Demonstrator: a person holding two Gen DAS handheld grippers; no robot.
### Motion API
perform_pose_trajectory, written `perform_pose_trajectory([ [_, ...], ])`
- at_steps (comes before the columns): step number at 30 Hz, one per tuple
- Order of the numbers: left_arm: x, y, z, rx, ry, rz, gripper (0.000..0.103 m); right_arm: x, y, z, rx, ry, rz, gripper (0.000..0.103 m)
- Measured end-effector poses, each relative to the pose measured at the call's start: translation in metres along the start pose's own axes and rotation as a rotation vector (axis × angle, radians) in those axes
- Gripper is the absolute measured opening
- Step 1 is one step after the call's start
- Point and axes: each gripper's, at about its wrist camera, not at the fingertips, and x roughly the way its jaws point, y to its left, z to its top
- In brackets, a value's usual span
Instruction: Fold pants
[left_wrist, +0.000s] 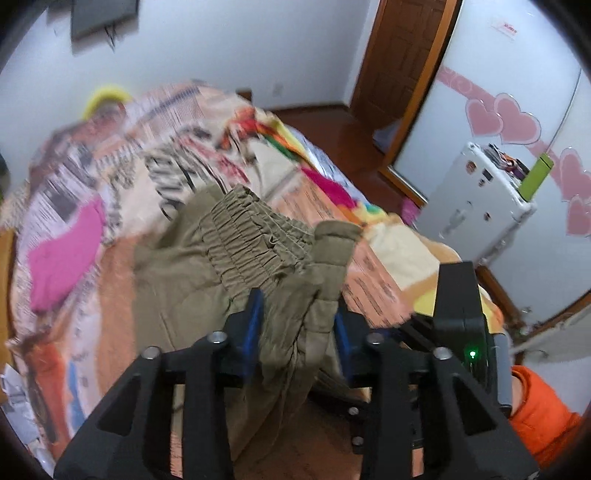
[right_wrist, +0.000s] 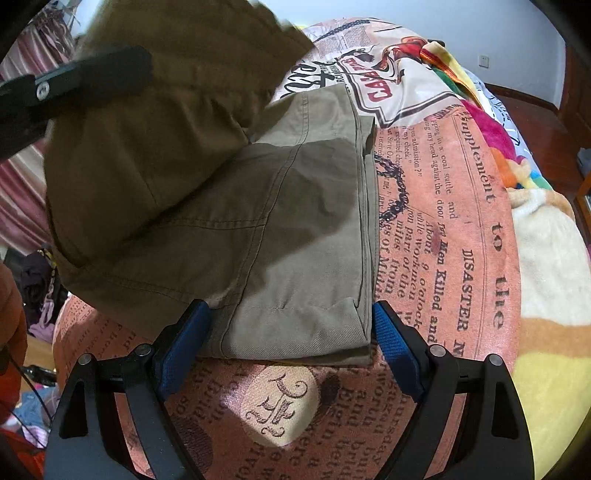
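Left tongs: blue pads closing on a bunched fold of the pants, cloth filling the gap between them and hanging down behind. The gathered waistband is lying just ahead of the tips, on the bedspread.

Right tongs: standing wide apart, straddling the near end of the folded pants without pinching; whether the pads are touching the cloth edges I cannot tell. A lifted flap of the same cloth is hanging ahead and to the left, with the left tongs showing as a dark bar across it.

Judgement: the fold-over is under way. To do it well, the left tongs should be carrying the flap across low and even, laying its edge along the stacked seam edge ahead of the right pad, while the right tongs are pinning the near end so the lower layers are not dragging.

Around: a pink garment well left of the left tongs; a bright plush blanket right of the right tongs. Neither is lying in the flap's path, as far as I can judge. The left view is blurring, so fine detail there is uncertain.
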Motion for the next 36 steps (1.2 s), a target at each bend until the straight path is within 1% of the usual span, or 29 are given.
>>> perform_pose_trajectory([
  [1,0.002,0.001,0.000,-0.012,0.014,-0.020,0.052,0.000,0.000,0.000,0.000,0.000,0.000,0.087],
  [2,0.003,0.001,-0.001,-0.018,0.016,-0.025,0.062,0.000,0.000,0.000,0.000,0.000,-0.001,0.087],
  [3,0.002,0.001,-0.001,-0.020,0.011,-0.019,0.067,0.000,0.000,0.000,0.000,-0.001,-0.001,0.087],
  [4,-0.001,0.001,0.000,-0.021,-0.004,-0.001,0.069,0.000,0.000,0.000,0.001,-0.001,0.000,0.087],
  [6,-0.005,0.004,0.002,-0.026,-0.016,0.019,0.076,0.000,-0.001,0.000,0.002,-0.002,0.001,0.087],
  [8,-0.009,0.011,0.004,-0.044,-0.032,0.026,0.080,0.000,-0.001,0.000,0.005,-0.002,0.001,0.087],
  [9,-0.012,0.015,0.006,-0.051,-0.041,0.041,0.081,0.000,-0.001,0.001,0.005,-0.002,0.001,0.087],
  [11,-0.012,0.025,0.011,-0.057,-0.051,0.094,0.082,0.000,0.000,0.001,0.003,-0.002,0.000,0.087],
  [12,-0.013,0.031,0.013,-0.063,-0.057,0.132,0.083,0.000,0.000,0.000,0.004,-0.003,0.000,0.087],
  [13,-0.012,0.038,0.015,-0.068,-0.060,0.152,0.084,0.000,0.000,0.000,0.005,-0.003,0.000,0.087],
  [15,-0.010,0.053,0.019,-0.078,-0.063,0.193,0.091,0.000,0.000,0.000,0.005,-0.004,0.000,0.087],
  [17,-0.005,0.071,0.025,-0.094,-0.056,0.230,0.094,0.000,0.000,0.001,0.005,-0.003,0.000,0.087],
  [19,0.005,0.091,0.031,-0.116,-0.028,0.255,0.094,0.000,0.000,0.001,0.005,-0.004,0.000,0.087],
  [22,0.024,0.116,0.042,-0.148,0.027,0.265,0.094,0.000,0.001,0.001,0.005,-0.003,0.000,0.087],
  [24,0.042,0.131,0.050,-0.172,0.074,0.264,0.094,0.000,0.001,0.001,0.005,-0.004,-0.001,0.087],
  [27,0.071,0.147,0.059,-0.190,0.123,0.297,0.094,0.000,0.001,0.000,0.009,-0.003,-0.001,0.087],
  [28,0.084,0.152,0.060,-0.189,0.154,0.302,0.094,-0.001,0.001,0.000,0.011,-0.004,0.000,0.087],
  [31,0.120,0.163,0.058,-0.190,0.256,0.315,0.094,-0.002,0.000,0.001,0.017,-0.003,0.002,0.087],
  [33,0.140,0.168,0.052,-0.169,0.318,0.341,0.094,-0.002,-0.001,0.001,0.024,-0.003,0.002,0.087],
  [34,0.151,0.172,0.047,-0.158,0.346,0.343,0.096,-0.003,-0.001,0.001,0.027,-0.003,0.001,0.087],
  [36,0.160,0.179,0.040,-0.162,0.360,0.342,0.103,-0.004,-0.002,0.001,0.037,-0.007,0.000,0.087],
])
